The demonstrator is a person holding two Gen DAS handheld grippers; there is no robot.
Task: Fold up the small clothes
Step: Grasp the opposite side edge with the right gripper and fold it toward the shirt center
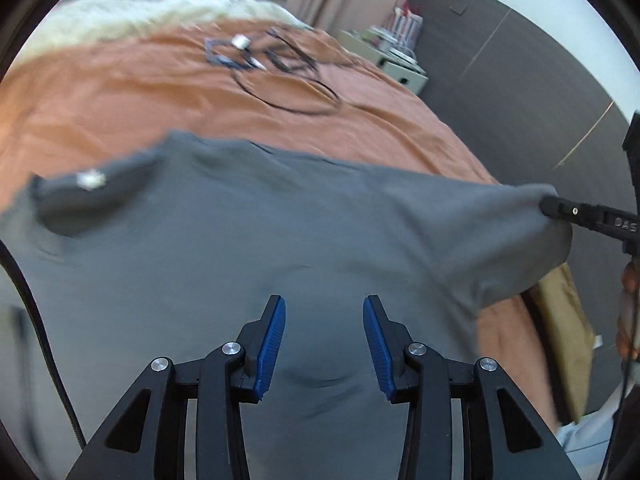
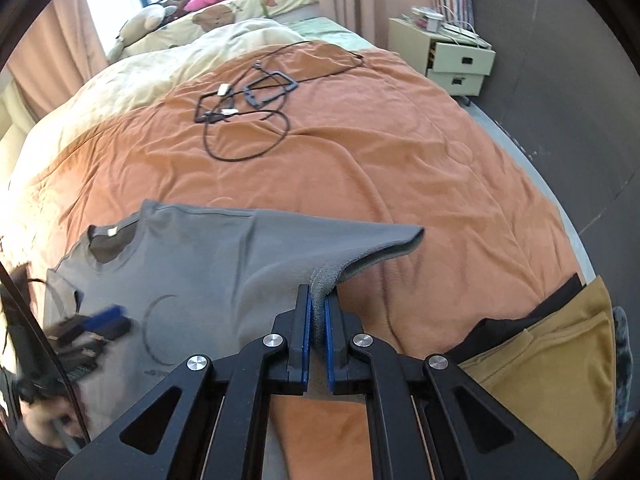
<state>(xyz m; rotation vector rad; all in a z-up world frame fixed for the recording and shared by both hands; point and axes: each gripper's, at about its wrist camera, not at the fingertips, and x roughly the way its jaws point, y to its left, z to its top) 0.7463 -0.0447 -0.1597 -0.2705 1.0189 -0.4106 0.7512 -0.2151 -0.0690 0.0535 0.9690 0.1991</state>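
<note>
A grey tee (image 2: 192,264) lies on the bed (image 2: 380,160), collar away, one sleeve lifted. The right gripper (image 2: 319,312) pinches that sleeve; the left gripper (image 1: 324,320) hangs spread above its middle.

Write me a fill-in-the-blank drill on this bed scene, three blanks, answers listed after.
1. The right hand-held gripper is shut on the ____ of the grey T-shirt.
2. The left hand-held gripper hangs ____ over the shirt.
3. The shirt lies on an ____ bedspread, where a black cable also lies.

Answers: sleeve; open; orange
</note>
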